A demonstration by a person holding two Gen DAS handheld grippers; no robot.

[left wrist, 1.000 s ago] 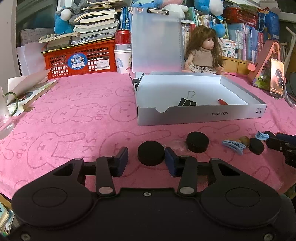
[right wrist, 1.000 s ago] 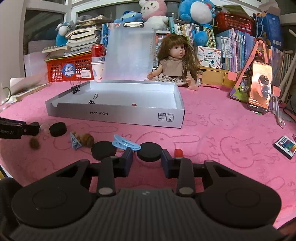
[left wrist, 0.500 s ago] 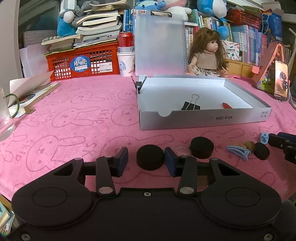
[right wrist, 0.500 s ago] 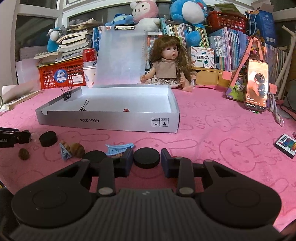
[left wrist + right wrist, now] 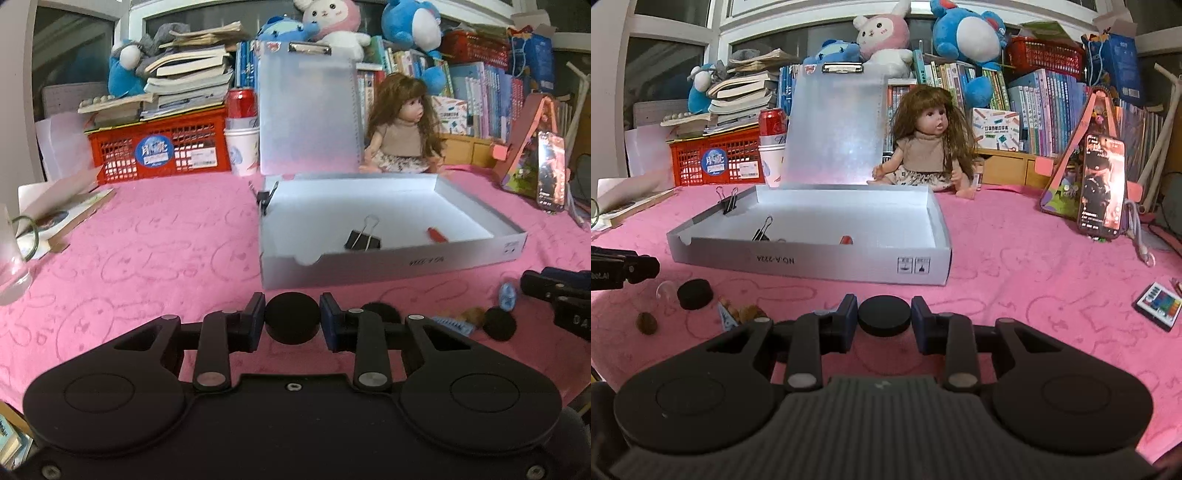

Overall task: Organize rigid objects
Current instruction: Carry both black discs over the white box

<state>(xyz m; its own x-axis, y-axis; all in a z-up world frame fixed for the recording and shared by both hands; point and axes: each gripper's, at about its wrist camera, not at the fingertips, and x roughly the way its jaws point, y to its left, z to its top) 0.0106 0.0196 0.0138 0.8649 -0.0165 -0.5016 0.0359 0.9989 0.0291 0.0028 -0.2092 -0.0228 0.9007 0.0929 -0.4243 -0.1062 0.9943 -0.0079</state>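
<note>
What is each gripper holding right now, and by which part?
Left gripper: its fingers have just been closing onto a black disc, pinched by its rim. Right gripper: another black disc, also by the rim.

Tongs (image 5: 292, 323) clamped on black disc (image 5: 292, 322)

Each wrist view looks forward and slightly down from behind its hand-held gripper, low over the table (image 5: 147, 240); both share the white tray (image 5: 388, 262) (image 5: 812, 264) ahead.
</note>
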